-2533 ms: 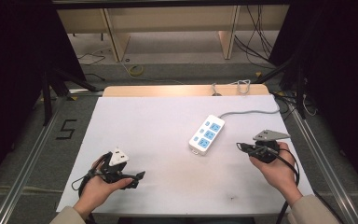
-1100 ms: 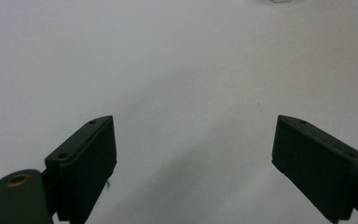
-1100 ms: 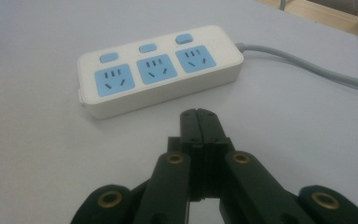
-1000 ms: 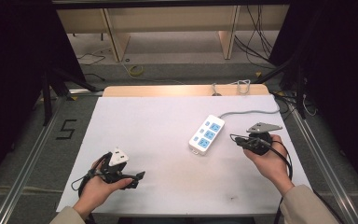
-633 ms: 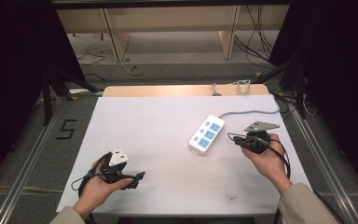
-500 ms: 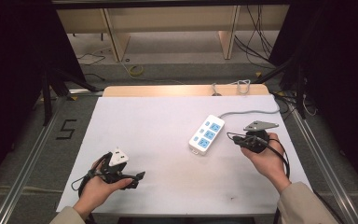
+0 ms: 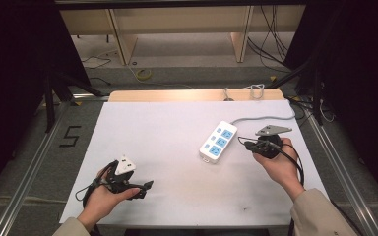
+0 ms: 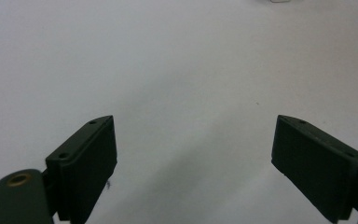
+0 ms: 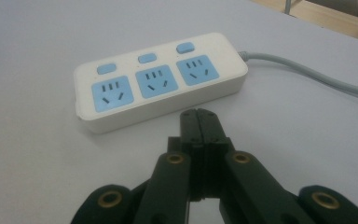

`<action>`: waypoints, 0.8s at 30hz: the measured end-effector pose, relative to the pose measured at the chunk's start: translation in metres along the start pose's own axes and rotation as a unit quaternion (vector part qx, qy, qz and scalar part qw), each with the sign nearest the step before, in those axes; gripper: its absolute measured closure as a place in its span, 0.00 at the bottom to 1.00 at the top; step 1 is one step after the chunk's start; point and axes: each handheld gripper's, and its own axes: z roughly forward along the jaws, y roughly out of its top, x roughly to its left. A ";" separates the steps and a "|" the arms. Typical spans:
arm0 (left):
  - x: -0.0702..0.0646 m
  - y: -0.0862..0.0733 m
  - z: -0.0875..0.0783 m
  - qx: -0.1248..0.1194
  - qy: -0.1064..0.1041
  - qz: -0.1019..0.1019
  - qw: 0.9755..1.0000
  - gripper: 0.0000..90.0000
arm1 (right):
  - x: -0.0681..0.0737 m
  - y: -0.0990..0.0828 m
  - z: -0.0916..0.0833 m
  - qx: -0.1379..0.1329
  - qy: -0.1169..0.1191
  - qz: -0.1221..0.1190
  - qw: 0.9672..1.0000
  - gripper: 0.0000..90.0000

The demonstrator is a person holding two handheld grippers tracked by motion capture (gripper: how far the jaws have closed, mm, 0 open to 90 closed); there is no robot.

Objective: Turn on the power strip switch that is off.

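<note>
A white power strip [image 7: 218, 141] with three blue sockets and three blue switches lies on the white table [image 7: 167, 128], right of centre. Its grey cable [image 7: 268, 118] runs off to the right. My right gripper [image 7: 246, 144] is just right of the strip, pointing at it. In the right gripper view the strip [image 9: 161, 88] lies close ahead of the right gripper [image 9: 199, 116], whose jaws are pressed together with nothing between them. My left gripper [image 7: 141, 189] rests near the front left of the table; in the left gripper view the left gripper [image 8: 193, 158] stands open over bare table.
A wooden board [image 7: 187, 95] borders the table's far edge, with a coiled cable [image 7: 256, 89] on it. A "5" [image 7: 70, 136] is marked on the floor to the left. Metal rails [image 7: 342, 172] run along both sides. Shelving legs and cables sit beyond.
My right gripper has moved forward and a little left, closer to the power strip's side. The left gripper and the strip have stayed where they were.
</note>
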 end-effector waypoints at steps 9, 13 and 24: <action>0.000 0.000 0.000 0.002 0.000 -0.001 1.000 0.15 | -0.001 0.003 0.003 0.002 0.000 0.001 1.000 1.00; 0.000 0.000 0.001 0.002 -0.001 -0.002 1.000 0.15 | -0.002 0.004 0.004 0.002 0.000 0.002 1.000 1.00; -0.001 0.000 0.001 0.002 -0.002 -0.001 1.000 0.15 | -0.002 0.007 0.010 0.006 0.000 0.003 1.000 1.00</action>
